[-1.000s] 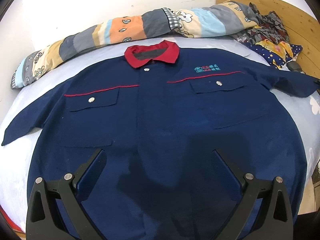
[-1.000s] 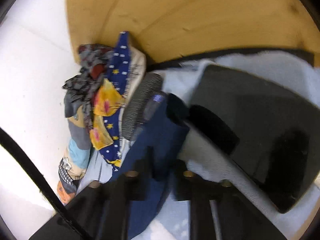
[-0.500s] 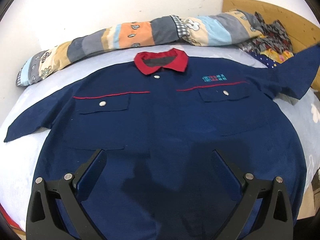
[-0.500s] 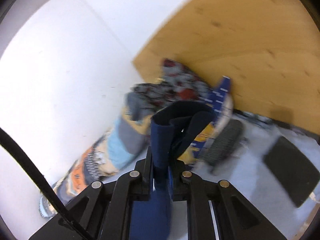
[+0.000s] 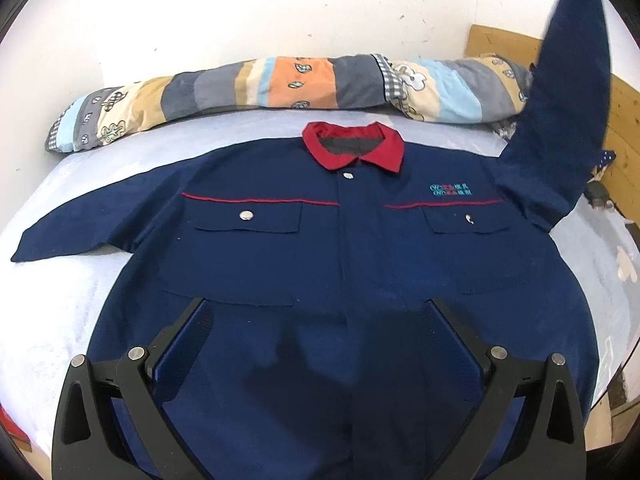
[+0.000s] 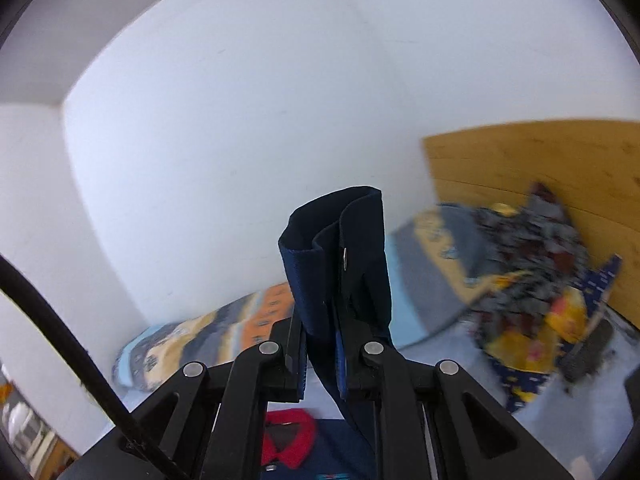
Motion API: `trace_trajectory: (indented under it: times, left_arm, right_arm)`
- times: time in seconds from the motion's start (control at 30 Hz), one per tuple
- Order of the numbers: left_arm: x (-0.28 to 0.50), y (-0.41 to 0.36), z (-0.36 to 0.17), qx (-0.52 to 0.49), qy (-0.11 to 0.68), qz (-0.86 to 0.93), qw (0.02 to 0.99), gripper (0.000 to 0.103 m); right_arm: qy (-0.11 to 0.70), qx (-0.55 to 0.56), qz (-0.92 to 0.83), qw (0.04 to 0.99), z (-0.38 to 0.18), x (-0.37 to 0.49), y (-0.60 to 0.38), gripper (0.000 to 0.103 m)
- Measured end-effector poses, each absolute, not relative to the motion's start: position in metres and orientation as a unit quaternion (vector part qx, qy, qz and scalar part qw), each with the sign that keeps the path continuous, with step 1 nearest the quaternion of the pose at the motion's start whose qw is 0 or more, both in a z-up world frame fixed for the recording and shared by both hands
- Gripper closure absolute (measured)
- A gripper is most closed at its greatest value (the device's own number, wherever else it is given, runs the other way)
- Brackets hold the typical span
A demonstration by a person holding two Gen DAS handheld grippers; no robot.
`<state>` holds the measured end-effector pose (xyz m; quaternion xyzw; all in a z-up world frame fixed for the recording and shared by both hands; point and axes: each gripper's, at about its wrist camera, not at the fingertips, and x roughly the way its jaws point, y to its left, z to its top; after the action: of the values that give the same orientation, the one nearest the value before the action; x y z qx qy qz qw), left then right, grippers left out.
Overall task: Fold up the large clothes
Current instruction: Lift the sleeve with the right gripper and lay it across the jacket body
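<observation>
A navy work jacket with a red collar lies front up on the bed. Its right sleeve is lifted high into the air at the right. My right gripper is shut on that sleeve's cuff, which stands up between the fingers; the red collar shows below it. My left gripper is open and empty, hovering over the jacket's lower front. The left sleeve lies flat on the sheet.
A rolled patchwork quilt lies along the wall behind the jacket. A wooden headboard stands at the right with a heap of patterned clothes before it. A light blue sheet covers the bed.
My right gripper has lifted the right sleeve off the bed and swung it up and toward the jacket's body. The left gripper has drawn back a little and stays open.
</observation>
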<state>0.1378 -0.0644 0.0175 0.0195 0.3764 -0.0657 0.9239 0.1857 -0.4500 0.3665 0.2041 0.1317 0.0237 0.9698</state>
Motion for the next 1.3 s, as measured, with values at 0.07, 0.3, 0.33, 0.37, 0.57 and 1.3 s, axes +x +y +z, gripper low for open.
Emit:
trace_trajectory:
  times: [0.07,0.3,0.33,0.37,0.57,1.3]
  left_arm:
    - [0.137,-0.061,0.020,0.015,0.376,-0.064,0.924,0.000]
    - [0.133,-0.038,0.028,-0.007,0.372,-0.045,0.927,0.000]
    - [0.132,-0.035,0.029,-0.009,0.371,-0.040,0.928,0.000]
    - [0.132,-0.032,0.029,-0.010,0.371,-0.036,0.928,0.000]
    - [0.131,-0.008,0.037,-0.038,0.367,-0.010,0.930,0.000]
    - [0.121,0.028,0.048,-0.072,0.354,0.041,0.932,0.000]
  right_arm:
    - [0.137,0.189,0.049,0.971,0.372,0.194,-0.414,0.091]
    - [0.195,0.145,0.133,0.961,0.329,0.217,-0.287,0.091]
    - [0.206,0.139,0.141,0.958,0.318,0.222,-0.272,0.091]
    - [0.225,0.131,0.153,0.953,0.300,0.228,-0.251,0.091]
    - [0.320,0.118,0.194,0.920,0.190,0.252,-0.176,0.091]
    - [0.529,0.179,0.235,0.796,-0.034,0.249,-0.098,0.035]
